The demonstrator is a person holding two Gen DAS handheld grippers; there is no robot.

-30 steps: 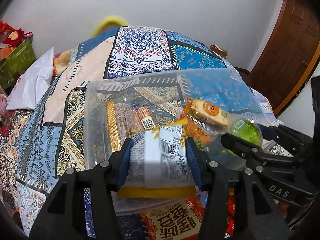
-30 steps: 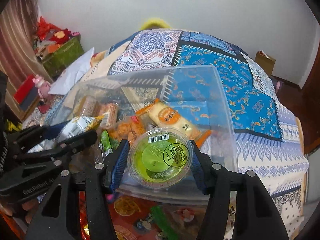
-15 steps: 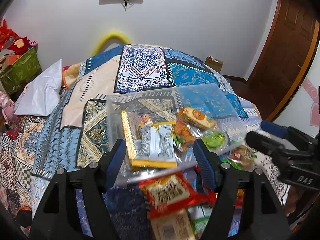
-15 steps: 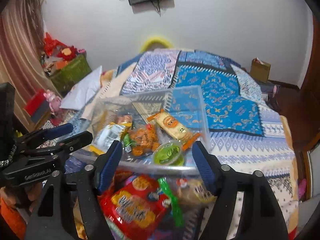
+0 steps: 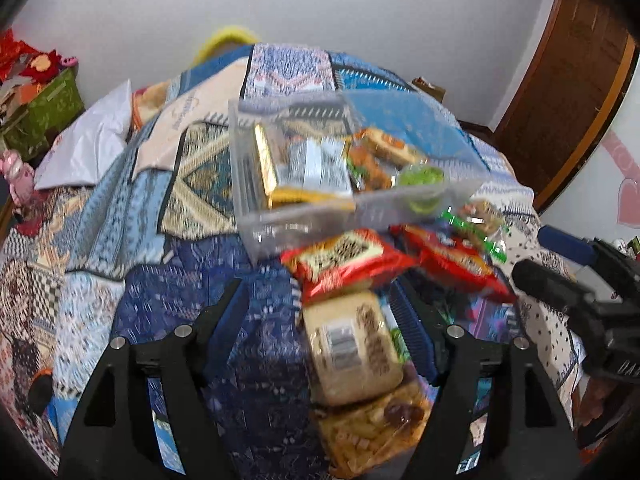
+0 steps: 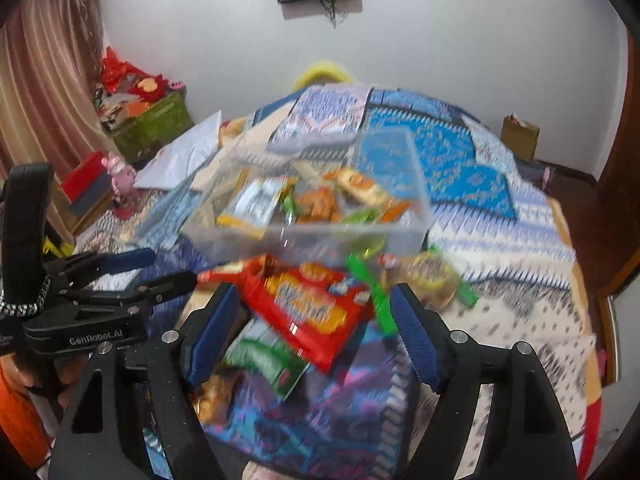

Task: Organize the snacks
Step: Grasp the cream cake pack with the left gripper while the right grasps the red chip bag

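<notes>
A clear plastic bin (image 5: 304,224) stands on the patchwork bedspread and holds several snacks, among them a silver and yellow packet (image 5: 316,168) and a green jelly cup (image 5: 424,178). My left gripper (image 5: 320,300) hangs short of the bin, its jaws opening. A beige packet (image 5: 348,348) lies on the bed between them, not gripped. My right gripper (image 6: 314,296) is also opening, above a red packet (image 6: 308,312) that lies loose in the pile. The bin (image 6: 304,236) sits just beyond it. Each gripper shows at the edge of the other's view.
Loose snack packets are piled on the bed in front of the bin. A white pillow (image 5: 92,148) and a green box (image 5: 44,116) are at the left. A wooden door (image 5: 580,92) is at the right, and a paper bag (image 6: 520,136) stands past the bed.
The left gripper let go of the silver packet and the right of the green jelly cup, both left in the bin. Both grippers drew back over the loose pile with their jaws wider.
</notes>
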